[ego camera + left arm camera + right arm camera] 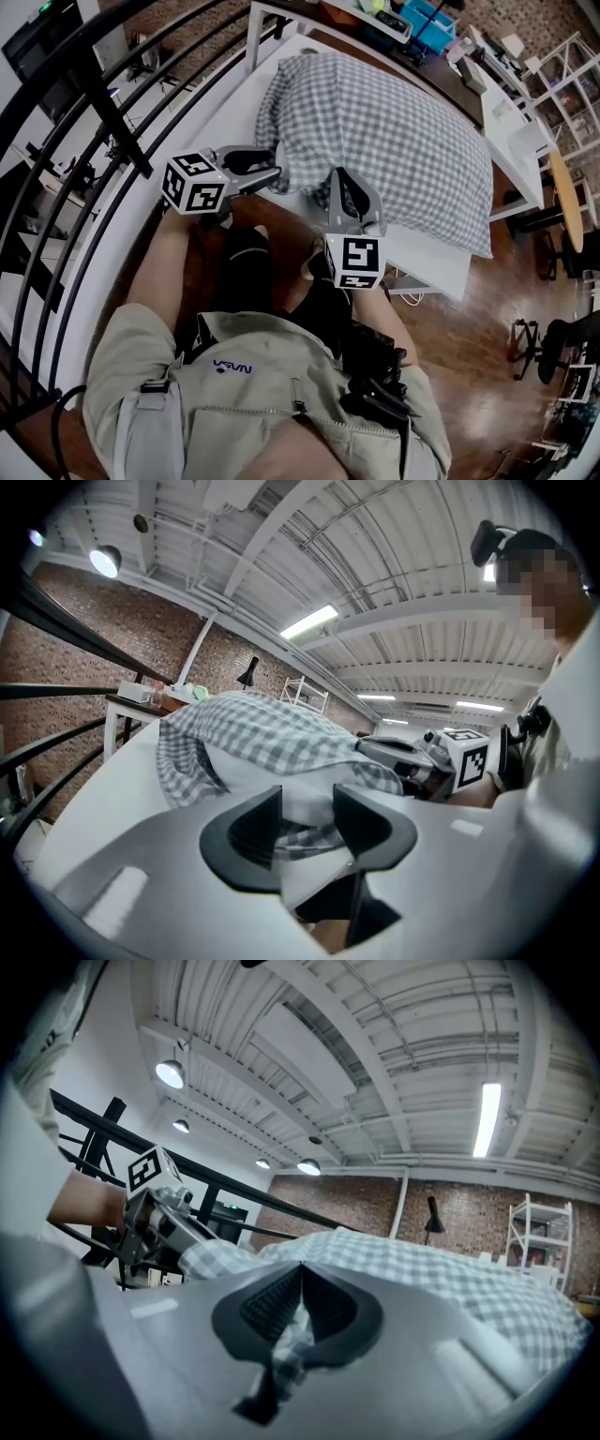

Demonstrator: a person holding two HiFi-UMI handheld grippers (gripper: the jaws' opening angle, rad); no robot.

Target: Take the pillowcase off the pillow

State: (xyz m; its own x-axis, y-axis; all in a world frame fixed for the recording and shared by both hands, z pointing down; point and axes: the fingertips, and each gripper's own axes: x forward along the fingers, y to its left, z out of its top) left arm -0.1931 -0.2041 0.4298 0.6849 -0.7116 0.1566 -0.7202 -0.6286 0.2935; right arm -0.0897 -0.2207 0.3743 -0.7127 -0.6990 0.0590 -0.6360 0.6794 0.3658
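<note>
A pillow in a grey-and-white checked pillowcase [394, 141] lies on a white table [431, 255]. My left gripper [275, 175] is at the pillow's near left corner. In the left gripper view its jaws [307, 819] stand partly apart, pressed on the white pillow [305, 803] that bulges out of the case opening, with checked cloth [272, 733] above and below. My right gripper [343, 178] is at the near edge, a little to the right. In the right gripper view it [300, 1283] is shut on a fold of the pillowcase [450, 1269].
A black railing [103, 103] runs along the left of the table. Behind the pillow are a wooden desk and a blue bin [427, 23]. White shelving [562, 66] stands at the right. Wooden floor [469, 356] lies beside the person.
</note>
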